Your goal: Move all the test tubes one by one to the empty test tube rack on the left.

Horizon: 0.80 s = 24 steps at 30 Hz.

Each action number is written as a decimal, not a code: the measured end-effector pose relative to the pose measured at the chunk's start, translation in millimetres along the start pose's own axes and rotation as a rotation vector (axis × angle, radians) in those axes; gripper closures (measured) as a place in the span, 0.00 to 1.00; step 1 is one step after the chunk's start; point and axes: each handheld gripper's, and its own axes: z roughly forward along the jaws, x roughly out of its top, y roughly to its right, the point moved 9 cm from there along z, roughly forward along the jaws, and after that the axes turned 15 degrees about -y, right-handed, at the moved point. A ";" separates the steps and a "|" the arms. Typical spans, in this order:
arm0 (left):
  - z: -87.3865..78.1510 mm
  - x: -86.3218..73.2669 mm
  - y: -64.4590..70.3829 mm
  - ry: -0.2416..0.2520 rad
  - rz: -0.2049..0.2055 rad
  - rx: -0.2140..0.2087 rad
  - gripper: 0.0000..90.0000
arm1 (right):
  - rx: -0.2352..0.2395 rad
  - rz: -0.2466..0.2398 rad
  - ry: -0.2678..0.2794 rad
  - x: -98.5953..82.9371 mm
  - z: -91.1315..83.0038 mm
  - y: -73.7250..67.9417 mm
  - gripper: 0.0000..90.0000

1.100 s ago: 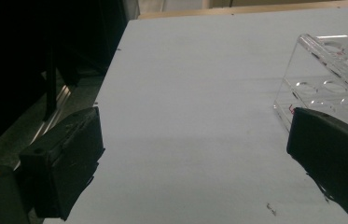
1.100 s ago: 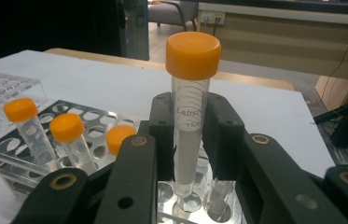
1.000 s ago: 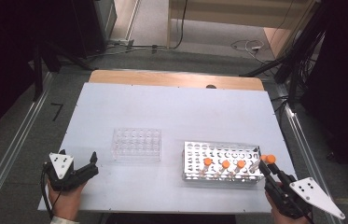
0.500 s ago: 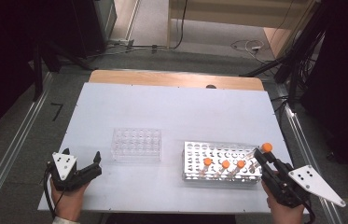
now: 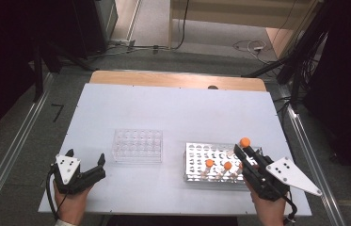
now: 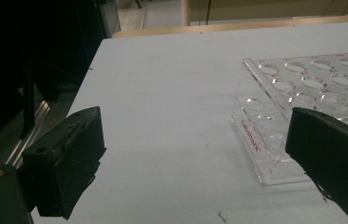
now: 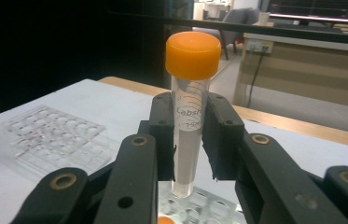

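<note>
A: Tube [image 7: 191, 116], orange cap, sits clamped between the jaws of the right gripper [image 7: 191, 142], held upright just below the cap. Tip hangs clear above the white rack [image 5: 196, 165].

B: Noted. High view puts that tube [image 5: 244, 142] at the rack's right end, lifted out; two more capped tubes [image 5: 209, 163] stand in the rack.

A: Left gripper [image 5: 86, 167]?

B: Jaws spread wide, nothing between them. It rests near the front left of the table [image 5: 163, 108], just beside the clear rack [image 6: 302, 93], not touching.

A: Likely step: carry the tube across to the clear rack [image 5: 137, 145], which has all wells free.

B: Judgement on doing it well: keep the tube vertical and lift until the tip clears the other caps before travelling left. Line the tip over one well, lower straight, and release only once it seats. Left gripper could steady the clear rack's near edge, since it looks light and may slide.
</note>
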 end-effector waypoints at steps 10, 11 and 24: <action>-5.1 3.2 9.5 0.013 0.008 -0.033 0.05 | 0.084 -0.049 -0.016 8.8 23.5 -37.3 0.80; -5.7 3.7 10.3 0.014 0.011 -0.038 0.05 | 0.093 -0.057 -0.020 9.0 26.3 -41.4 0.80; -16.8 9.3 30.4 0.024 0.018 -0.150 0.05 | 0.205 -0.128 -0.093 1.8 68.9 -104.3 0.80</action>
